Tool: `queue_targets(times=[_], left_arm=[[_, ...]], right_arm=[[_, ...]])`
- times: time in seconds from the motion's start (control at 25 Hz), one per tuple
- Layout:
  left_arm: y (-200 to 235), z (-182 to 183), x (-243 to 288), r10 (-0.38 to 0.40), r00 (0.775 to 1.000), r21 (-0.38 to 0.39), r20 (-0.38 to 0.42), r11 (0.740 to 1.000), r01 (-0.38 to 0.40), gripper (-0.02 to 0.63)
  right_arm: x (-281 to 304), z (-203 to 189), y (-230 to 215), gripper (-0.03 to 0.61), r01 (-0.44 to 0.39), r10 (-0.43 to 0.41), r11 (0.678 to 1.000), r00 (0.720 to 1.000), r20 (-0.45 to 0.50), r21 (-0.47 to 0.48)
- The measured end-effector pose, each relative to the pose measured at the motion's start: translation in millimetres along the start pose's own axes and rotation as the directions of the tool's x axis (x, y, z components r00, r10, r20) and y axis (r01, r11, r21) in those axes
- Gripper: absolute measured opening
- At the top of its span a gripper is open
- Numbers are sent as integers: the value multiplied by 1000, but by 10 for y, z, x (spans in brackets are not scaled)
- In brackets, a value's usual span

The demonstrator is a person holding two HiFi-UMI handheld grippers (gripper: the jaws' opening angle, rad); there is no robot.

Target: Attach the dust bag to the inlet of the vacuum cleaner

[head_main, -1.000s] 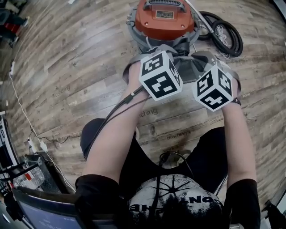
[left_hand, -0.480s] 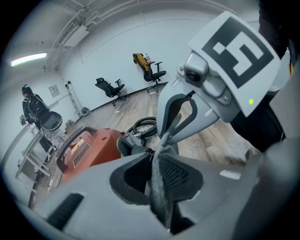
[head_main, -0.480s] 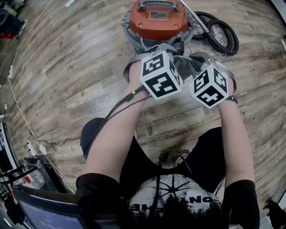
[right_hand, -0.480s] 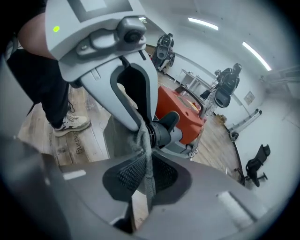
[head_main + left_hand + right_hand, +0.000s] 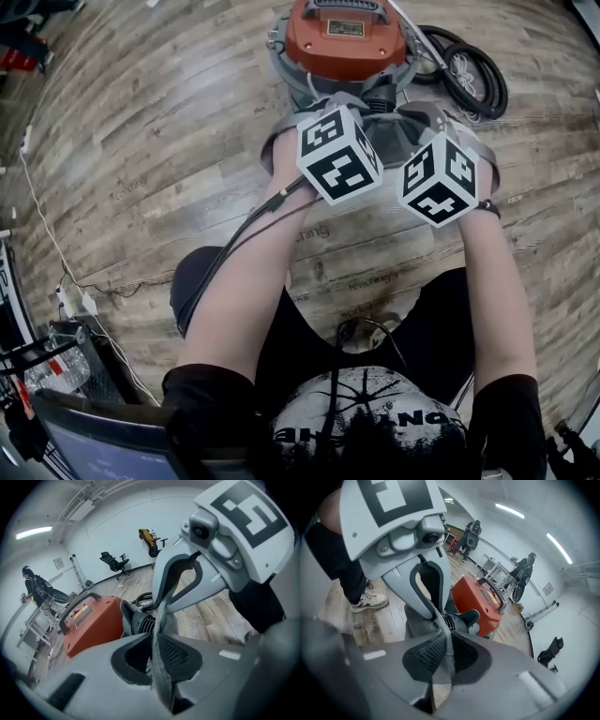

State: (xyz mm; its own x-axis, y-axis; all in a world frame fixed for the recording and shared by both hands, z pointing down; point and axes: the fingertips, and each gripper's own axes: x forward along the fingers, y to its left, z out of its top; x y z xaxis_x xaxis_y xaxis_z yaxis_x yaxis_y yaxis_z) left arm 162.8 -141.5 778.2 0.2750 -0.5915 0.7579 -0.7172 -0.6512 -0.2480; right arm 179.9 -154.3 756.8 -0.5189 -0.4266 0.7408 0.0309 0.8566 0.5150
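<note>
Closing slightly further, the left claw [image 5: 154, 648] is pinching the grey dust bag [image 5: 401, 142] while the right claw [image 5: 449, 652] is clenching another fold before the orange vacuum cleaner [image 5: 345, 37].

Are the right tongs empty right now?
No, in the right gripper view the right tongs are clamped shut on a fold of the grey dust bag.

We wear black sleeves [image 5: 202, 403], black trousers [image 5: 441, 323], a printed shirt [image 5: 370, 405] (white on black); black cable [image 5: 262, 212], white cubes [image 5: 337, 155] with black squares.
</note>
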Motion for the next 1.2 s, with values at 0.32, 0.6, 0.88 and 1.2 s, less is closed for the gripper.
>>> queue_targets(times=[0.32, 0.6, 0.88, 1.2], left_arm=[[-16, 134, 33, 22, 999, 40, 23, 999, -23, 58], [-28, 342, 22, 29, 997, 60, 70, 998, -34, 66], [20, 67, -21, -2, 999, -43, 45, 999, 3, 52], [9, 122, 47, 9, 999, -36, 32, 999, -8, 55]], right_arm=[[10, -161, 11, 31, 2, -4, 999, 1000, 29, 52], [96, -340, 13, 34, -10, 8, 991, 1000, 11, 134], [30, -51, -37, 34, 34, -35, 999, 999, 29, 28], [41, -142, -40, 34, 24, -26, 998, 998, 55, 51]])
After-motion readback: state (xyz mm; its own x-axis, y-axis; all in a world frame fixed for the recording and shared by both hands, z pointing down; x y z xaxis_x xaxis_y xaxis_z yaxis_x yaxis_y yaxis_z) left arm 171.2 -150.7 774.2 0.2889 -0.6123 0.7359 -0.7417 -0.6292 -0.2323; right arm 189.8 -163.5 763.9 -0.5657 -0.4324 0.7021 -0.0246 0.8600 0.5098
